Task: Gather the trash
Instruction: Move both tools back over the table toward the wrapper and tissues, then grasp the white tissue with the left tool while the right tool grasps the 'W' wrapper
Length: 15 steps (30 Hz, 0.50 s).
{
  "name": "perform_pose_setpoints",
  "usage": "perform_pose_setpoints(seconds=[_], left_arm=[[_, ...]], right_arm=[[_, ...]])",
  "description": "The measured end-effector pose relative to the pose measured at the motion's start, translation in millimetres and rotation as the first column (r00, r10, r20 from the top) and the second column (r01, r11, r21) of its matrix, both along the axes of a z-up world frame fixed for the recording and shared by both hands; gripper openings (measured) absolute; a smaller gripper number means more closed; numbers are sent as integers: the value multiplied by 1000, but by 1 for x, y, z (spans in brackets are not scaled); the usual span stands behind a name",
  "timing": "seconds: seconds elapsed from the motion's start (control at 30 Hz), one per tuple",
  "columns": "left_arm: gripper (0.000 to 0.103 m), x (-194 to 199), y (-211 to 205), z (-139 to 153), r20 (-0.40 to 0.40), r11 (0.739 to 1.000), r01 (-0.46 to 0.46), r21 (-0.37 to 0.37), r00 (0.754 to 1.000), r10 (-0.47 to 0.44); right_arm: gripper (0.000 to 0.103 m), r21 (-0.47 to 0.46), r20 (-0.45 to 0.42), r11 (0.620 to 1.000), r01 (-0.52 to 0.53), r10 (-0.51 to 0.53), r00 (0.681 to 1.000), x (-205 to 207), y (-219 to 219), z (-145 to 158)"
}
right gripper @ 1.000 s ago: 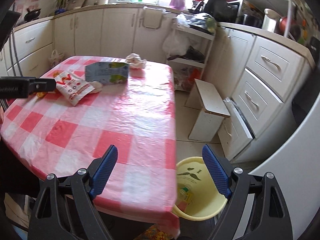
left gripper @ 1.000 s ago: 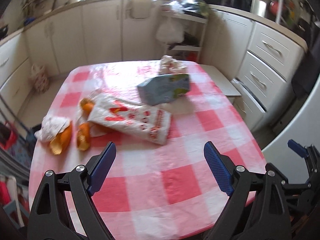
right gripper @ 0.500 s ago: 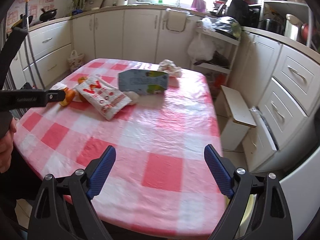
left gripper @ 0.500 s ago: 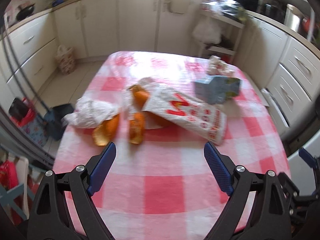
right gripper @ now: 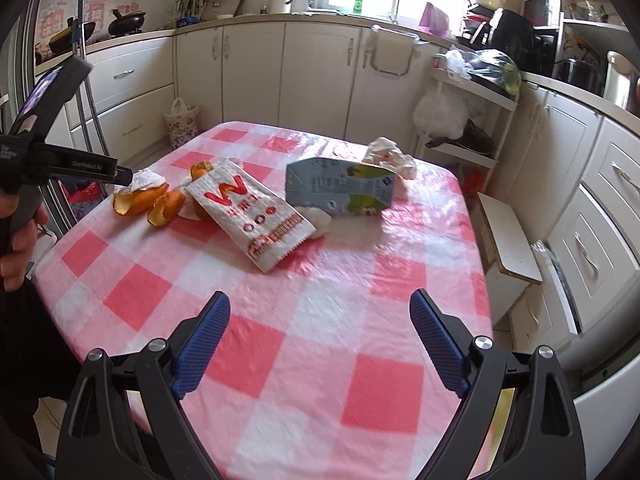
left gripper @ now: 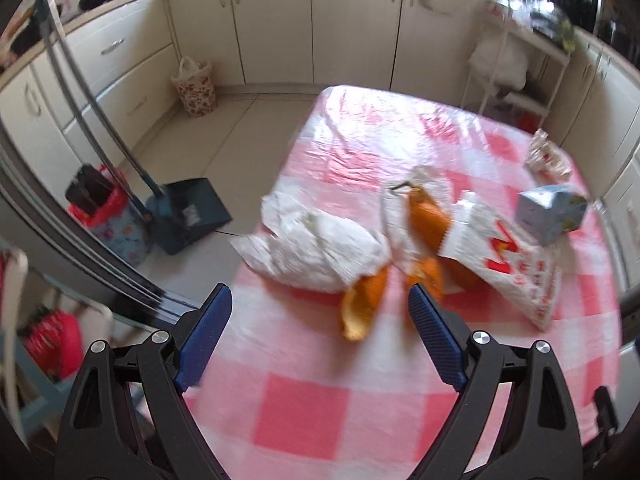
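The left gripper (left gripper: 320, 334), black-framed with blue ribbed pads, hangs above the near part of a table covered in a glossy pink-and-white checked plastic cloth (left gripper: 360, 408), its jaws spread wide with nothing between them. Just beyond its tips lie curled orange peels (left gripper: 362, 306), partly under a crumpled white paper napkin (left gripper: 320, 246). Touching the peels on the right is a flat white snack wrapper with red print (left gripper: 516, 268), and past it a pale blue and green drink carton (left gripper: 550, 212) lying on its side, with a crumpled white wad of paper (left gripper: 546, 156) near the far edge. The right gripper (right gripper: 320, 338) hovers over bare cloth well short of the wrapper, its jaws equally wide and empty. A hand (right gripper: 20, 248) grips the left tool's handle.
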<state>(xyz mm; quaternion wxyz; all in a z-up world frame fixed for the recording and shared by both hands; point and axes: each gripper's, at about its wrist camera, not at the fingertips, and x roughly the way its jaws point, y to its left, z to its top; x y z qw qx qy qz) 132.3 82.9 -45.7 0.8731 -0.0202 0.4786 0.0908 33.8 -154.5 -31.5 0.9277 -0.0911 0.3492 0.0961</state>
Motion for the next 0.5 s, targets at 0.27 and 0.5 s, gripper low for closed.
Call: perform_pose_setpoints(seconds=[0.27,0.5], left_arm=[[86,49,23,-22,-80,1000,-10,-9,997,10],[63,56,11,-38,-99,975,78,-208,990,-100]], right_arm=[[87,-48,32,990,-133,134,990,38,44,-4],[87,-169,14,949,-266,272,962,78,89,-21]])
